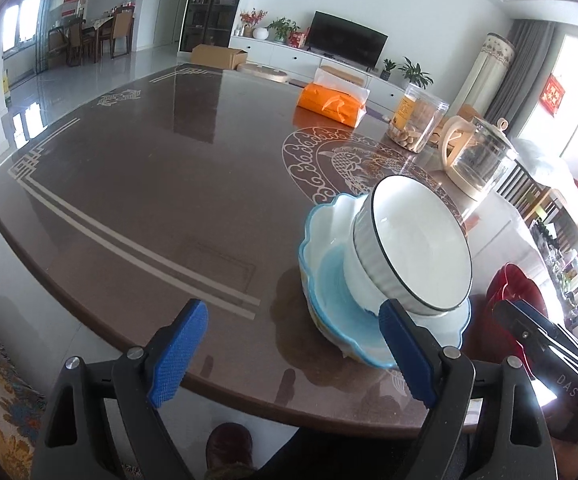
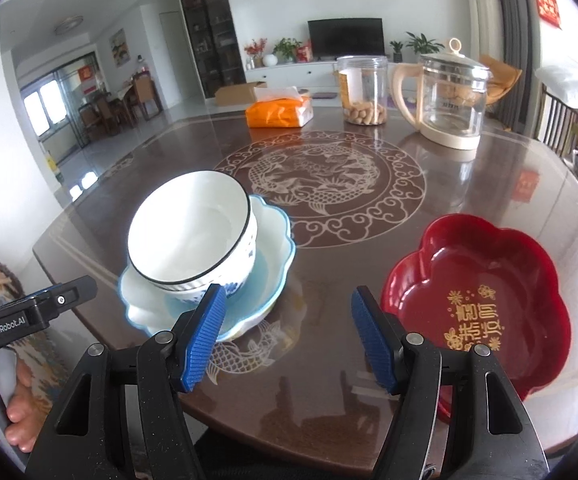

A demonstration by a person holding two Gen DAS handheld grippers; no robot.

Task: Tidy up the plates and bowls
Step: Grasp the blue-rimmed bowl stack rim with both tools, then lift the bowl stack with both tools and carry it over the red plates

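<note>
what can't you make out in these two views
- Red tray, left wrist view: mostly hidden behind the right gripper's body and washed out by window glare.
- Blue dish, both views: its centre is covered by the white bowl tilted inside it.
- Near rim of the blue dish, right wrist view: hidden by one blue pad.
- Jar label: too small to read.

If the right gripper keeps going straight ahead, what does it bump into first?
Probably nothing on the way: the right gripper points between the blue plate and red dish, at bare table.
</note>
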